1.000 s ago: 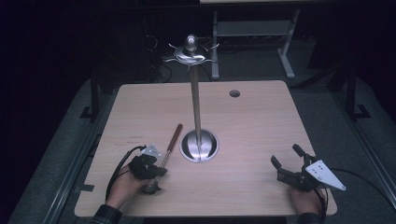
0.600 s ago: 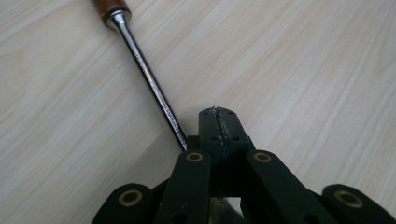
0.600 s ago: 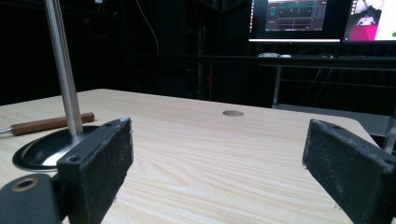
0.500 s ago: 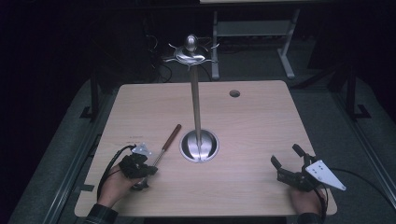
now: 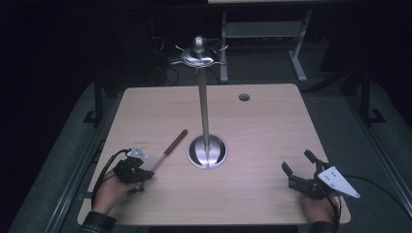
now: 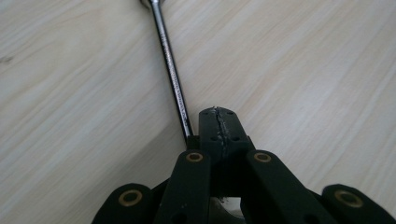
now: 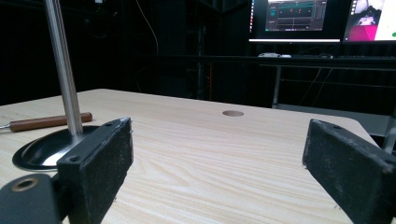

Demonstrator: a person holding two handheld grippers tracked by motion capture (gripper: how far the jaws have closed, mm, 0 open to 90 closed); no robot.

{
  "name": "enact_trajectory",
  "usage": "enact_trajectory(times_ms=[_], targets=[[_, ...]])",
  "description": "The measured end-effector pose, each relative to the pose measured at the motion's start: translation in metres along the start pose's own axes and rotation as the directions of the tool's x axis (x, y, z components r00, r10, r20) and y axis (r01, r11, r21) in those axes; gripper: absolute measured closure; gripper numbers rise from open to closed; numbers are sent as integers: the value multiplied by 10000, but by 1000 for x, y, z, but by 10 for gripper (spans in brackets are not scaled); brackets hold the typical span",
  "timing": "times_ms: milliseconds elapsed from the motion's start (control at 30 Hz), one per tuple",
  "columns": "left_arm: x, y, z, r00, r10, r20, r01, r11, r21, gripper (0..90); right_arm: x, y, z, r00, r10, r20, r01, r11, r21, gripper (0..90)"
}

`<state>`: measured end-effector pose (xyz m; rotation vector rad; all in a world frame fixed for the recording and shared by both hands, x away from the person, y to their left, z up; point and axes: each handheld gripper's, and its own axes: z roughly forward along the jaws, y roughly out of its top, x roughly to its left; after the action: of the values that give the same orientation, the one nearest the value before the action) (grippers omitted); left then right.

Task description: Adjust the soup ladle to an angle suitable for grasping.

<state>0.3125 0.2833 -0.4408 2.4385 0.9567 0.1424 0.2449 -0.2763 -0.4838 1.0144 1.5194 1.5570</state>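
Lying slantwise on the bench [image 5: 272, 126], utensil [image 5: 167, 150], handle toward stand [image 5: 206, 150]; left gripper [image 5: 138, 178] fingers pressed together by its shaft, right gripper [image 5: 297, 171] spread, far off.

Dim room, lit table [image 5: 272, 145]; high view soft, perhaps slightly blurred.

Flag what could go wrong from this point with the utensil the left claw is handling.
1. The left claw is shut with the utensil's thin metal shaft running beside its jaws, not clearly between them, so a lift may leave it behind or drop it.
2. The utensil's wooden handle points toward the stand's base; a swing could knock the tall stand.
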Motion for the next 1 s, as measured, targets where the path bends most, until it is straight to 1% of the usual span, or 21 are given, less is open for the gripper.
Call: enact_trajectory(times_ms=[33, 167, 333, 533, 567, 667, 733, 767, 800, 833, 867, 900, 1000], targets=[[0, 0, 0, 10000, 0, 0, 0, 10000, 0, 900, 0, 0, 0, 10000, 0, 0, 0, 10000, 0, 80], [7, -5, -3, 9998, -175, -138, 176, 9998, 80, 900, 0, 0, 0, 10000, 0, -1, 0, 10000, 1, 80], [8, -5, -5, 9998, -91, -158, 93, 9999, 138, 900, 0, 0, 0, 10000, -3, 0, 3, 10000, 1, 80], [8, -4, -6, 9998, -99, -186, 99, 9999, 18, 900, 0, 0, 0, 10000, -2, 1, 2, 10000, 1, 80], [8, -3, -7, 9998, -53, -185, 53, 10000, 15, 900, 0, 0, 0, 10000, -2, 0, 2, 10000, 2, 80], [7, 0, -10, 9996, -178, -216, 175, 9998, -133, 899, 0, 0, 0, 10000, -6, 0, 6, 10000, 1, 80], [7, 4, -12, 9996, -167, -226, 162, 9997, -203, 899, 0, 0, 0, 10000, -8, 2, 8, 10000, 1, 80], [7, 7, -14, 9997, -84, -232, 80, 9998, -172, 896, 0, 0, 0, 10000, 4, -4, -4, 10000, 5, 80], [7, 7, -14, 9997, -84, -232, 80, 9998, -172, 893, 0, 0, 0, 10000, -1, 1, 1, 10000, 3, 79], [6, 9, -14, 9995, -204, -224, 199, 9995, -230, 893, 0, 0, 0, 10000, -1, 1, 1, 10000, 3, 79], [7, 11, -15, 9996, -170, -205, 166, 9996, -213, 888, 0, 0, 0, 10000, 7, 0, -7, 10000, 3, 80], [7, 13, -15, 9994, -286, -194, 282, 9993, -236, 875, 0, 0, 0, 10000, -7, 6, 7, 10000, -2, 80], [7, 16, -15, 9995, -258, -205, 254, 9995, -191, 846, 0, 0, 0, 10000, 6, 1, -6, 10000, 2, 79]])
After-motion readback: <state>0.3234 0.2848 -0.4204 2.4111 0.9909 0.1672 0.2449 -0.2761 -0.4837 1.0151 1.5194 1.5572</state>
